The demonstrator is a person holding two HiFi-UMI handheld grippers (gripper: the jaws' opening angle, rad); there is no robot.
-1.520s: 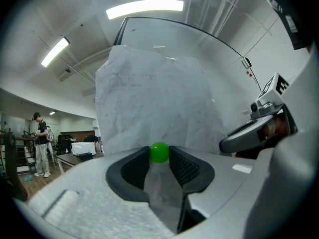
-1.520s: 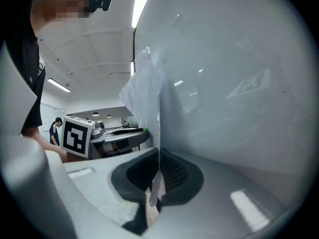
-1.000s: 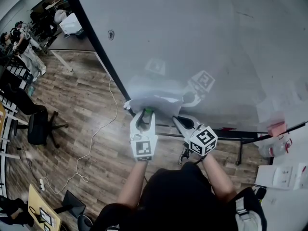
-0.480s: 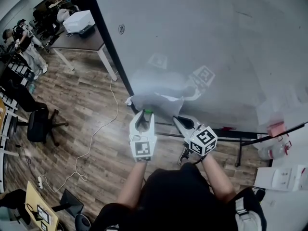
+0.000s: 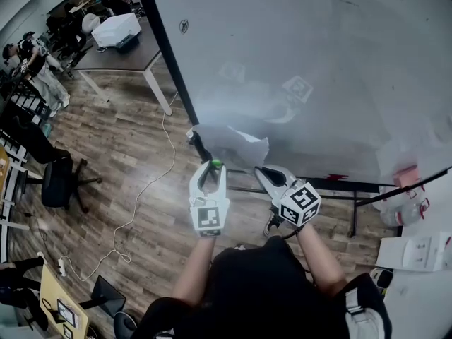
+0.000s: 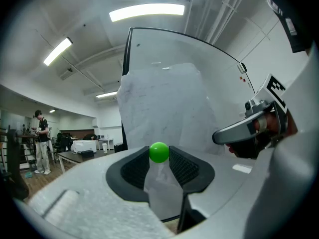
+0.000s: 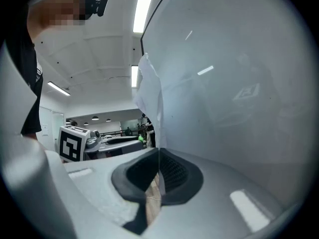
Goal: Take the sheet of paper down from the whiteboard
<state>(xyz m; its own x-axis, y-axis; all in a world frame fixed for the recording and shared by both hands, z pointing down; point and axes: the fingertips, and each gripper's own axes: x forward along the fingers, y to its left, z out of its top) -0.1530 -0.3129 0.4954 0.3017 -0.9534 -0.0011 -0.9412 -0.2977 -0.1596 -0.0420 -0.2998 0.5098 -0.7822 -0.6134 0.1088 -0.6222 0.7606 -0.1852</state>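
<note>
the left gripper (image 6: 159,157) has its jaws pressed on a small green ball (image 6: 159,152), pinched at the tips with the pads well apart. the right gripper (image 7: 158,159) has its jaws closed on the lower edge of the sheet of paper (image 5: 233,142), seen edge-on between the pads. the sheet stands upright above both grippers, crumpled, just in front of the lower left part of the whiteboard (image 5: 318,55). whether its top touches the board cannot be told. wooden floor (image 5: 127,189) lies below.
</note>
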